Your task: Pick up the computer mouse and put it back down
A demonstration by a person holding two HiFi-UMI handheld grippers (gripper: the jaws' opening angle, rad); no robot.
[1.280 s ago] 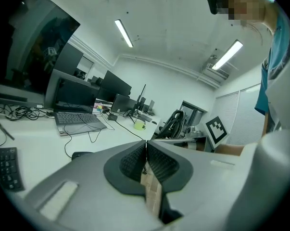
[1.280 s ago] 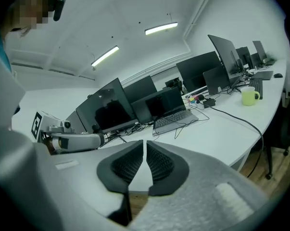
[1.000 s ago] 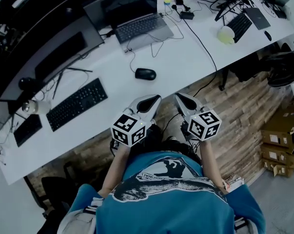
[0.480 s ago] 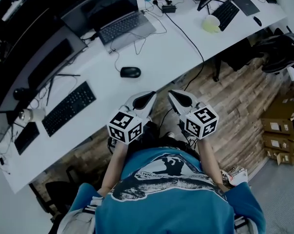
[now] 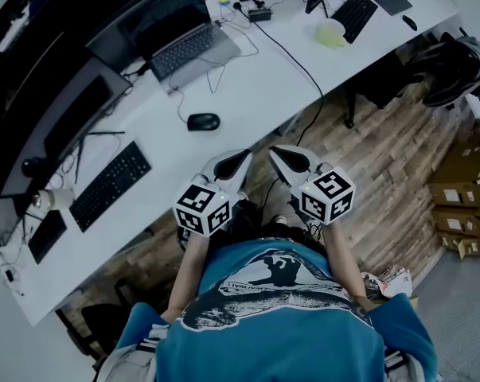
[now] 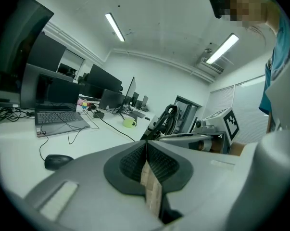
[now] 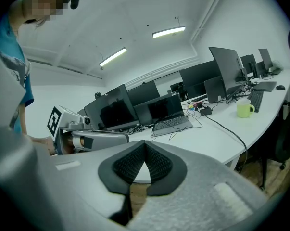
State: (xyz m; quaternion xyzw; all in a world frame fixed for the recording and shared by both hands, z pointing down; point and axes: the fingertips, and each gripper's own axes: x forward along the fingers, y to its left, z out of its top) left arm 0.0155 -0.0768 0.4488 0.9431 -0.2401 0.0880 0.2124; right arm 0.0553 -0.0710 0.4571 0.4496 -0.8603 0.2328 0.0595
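Note:
A black computer mouse point(image 5: 203, 121) lies on the white desk point(image 5: 263, 86), wired toward the laptop; it also shows low at the left in the left gripper view point(image 6: 58, 161). My left gripper point(image 5: 243, 156) hangs off the desk's near edge, below and right of the mouse, apart from it. Its jaws are shut with nothing in them point(image 6: 145, 143). My right gripper point(image 5: 275, 151) is beside it over the wooden floor, also shut and empty point(image 7: 145, 143). Each gripper sees the other alongside.
On the desk stand a laptop point(image 5: 188, 46), a black keyboard point(image 5: 111, 185), dark monitors point(image 5: 72, 110) and a green mug point(image 5: 332, 32). A black cable point(image 5: 303, 70) runs over the desk edge. Cardboard boxes point(image 5: 462, 189) sit on the floor at right.
The head view has swung, so the desk and mouse sit further left in the picture. Both shut grippers have drifted a little and now lie more to the mouse's right.

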